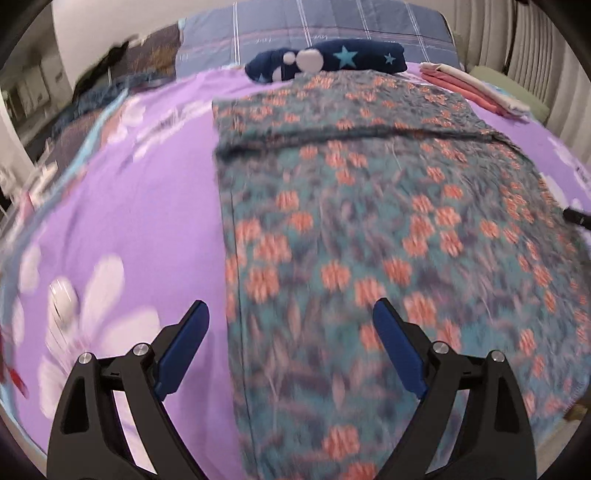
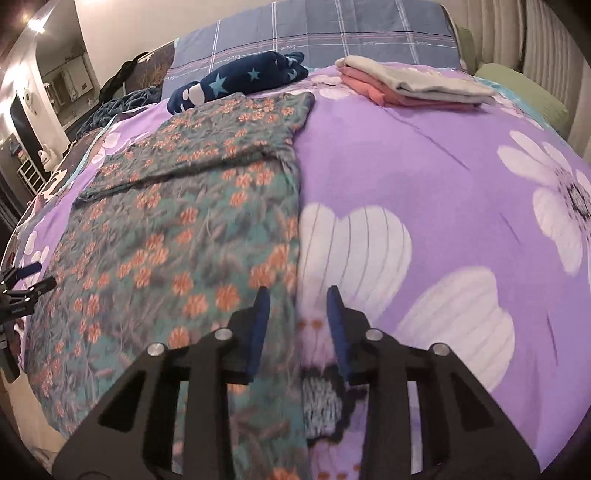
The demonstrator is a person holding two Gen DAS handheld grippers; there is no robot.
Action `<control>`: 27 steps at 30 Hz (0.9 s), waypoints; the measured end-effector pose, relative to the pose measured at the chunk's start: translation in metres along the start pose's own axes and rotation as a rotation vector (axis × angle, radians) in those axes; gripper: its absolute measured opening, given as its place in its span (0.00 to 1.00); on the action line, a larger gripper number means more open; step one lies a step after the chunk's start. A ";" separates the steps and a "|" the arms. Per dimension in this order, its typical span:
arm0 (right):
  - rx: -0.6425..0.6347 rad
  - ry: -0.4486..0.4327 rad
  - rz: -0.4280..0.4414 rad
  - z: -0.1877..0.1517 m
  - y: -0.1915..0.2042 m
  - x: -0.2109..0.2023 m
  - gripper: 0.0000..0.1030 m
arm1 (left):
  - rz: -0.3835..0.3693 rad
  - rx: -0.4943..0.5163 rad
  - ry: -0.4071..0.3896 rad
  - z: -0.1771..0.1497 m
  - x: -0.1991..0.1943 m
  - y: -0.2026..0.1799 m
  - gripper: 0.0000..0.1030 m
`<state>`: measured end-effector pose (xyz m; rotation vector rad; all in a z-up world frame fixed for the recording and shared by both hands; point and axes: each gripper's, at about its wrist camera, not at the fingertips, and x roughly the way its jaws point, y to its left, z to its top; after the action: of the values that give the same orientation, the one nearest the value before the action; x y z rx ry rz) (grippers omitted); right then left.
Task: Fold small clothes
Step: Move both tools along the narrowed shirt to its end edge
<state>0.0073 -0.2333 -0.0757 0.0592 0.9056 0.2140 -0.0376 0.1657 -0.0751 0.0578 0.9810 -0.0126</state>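
Observation:
A teal garment with orange flowers (image 1: 369, 206) lies spread flat on the purple flowered bedsheet (image 1: 147, 203), with a fold line across its far part. My left gripper (image 1: 291, 306) is open wide, and its fingers straddle the garment's left edge near the front. In the right wrist view the same garment (image 2: 177, 236) fills the left half. My right gripper (image 2: 298, 291) has its jaws narrowly apart over the garment's right edge, with no cloth pinched between the pads. The left gripper's fingers (image 2: 29, 280) show at the far left of the right wrist view.
A stack of folded pink and cream clothes (image 2: 410, 86) sits at the back right of the bed. A navy star-patterned plush item (image 2: 240, 79) lies just beyond the garment, before a blue plaid cover (image 2: 332, 33). Dark clothes lie at the back left and a green cushion (image 2: 524, 96) at the right.

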 end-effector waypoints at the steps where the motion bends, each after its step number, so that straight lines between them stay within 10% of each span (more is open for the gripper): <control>1: -0.005 0.001 -0.002 -0.008 0.000 -0.003 0.32 | -0.006 -0.010 0.008 -0.005 0.000 0.001 0.88; 16: 0.040 0.117 0.224 -0.088 -0.019 -0.067 0.33 | -0.297 -0.074 0.064 -0.066 -0.036 0.023 0.88; 27: 0.052 0.124 0.319 -0.074 -0.004 -0.047 0.33 | -0.362 -0.064 0.047 -0.053 -0.026 0.018 0.81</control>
<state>-0.0781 -0.2494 -0.0859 0.2414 1.0235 0.4956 -0.0955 0.1861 -0.0822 -0.1796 1.0276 -0.3134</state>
